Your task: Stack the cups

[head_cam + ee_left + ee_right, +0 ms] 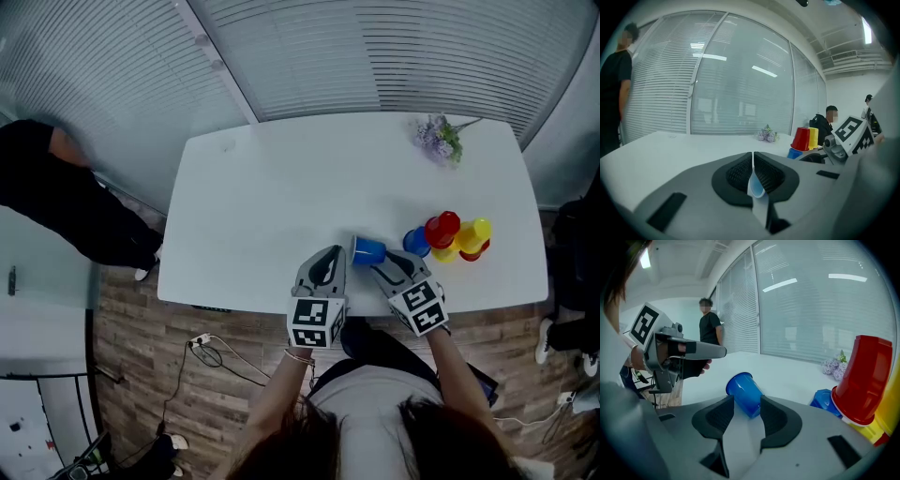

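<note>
We see a blue cup lying on its side close to the front edge of the white table, a little right of the middle. Its open mouth faces the left edge, and its narrow base sits between the parted jaws of the right gripper. Just to its right, near the front right corner, a tight cluster of cups stands: a second blue cup, a raised red cup and a yellow cup, with more yellow and red showing beneath them.

An office: glass walls with blinds, a white meeting table, a ceiling strip light.
</note>
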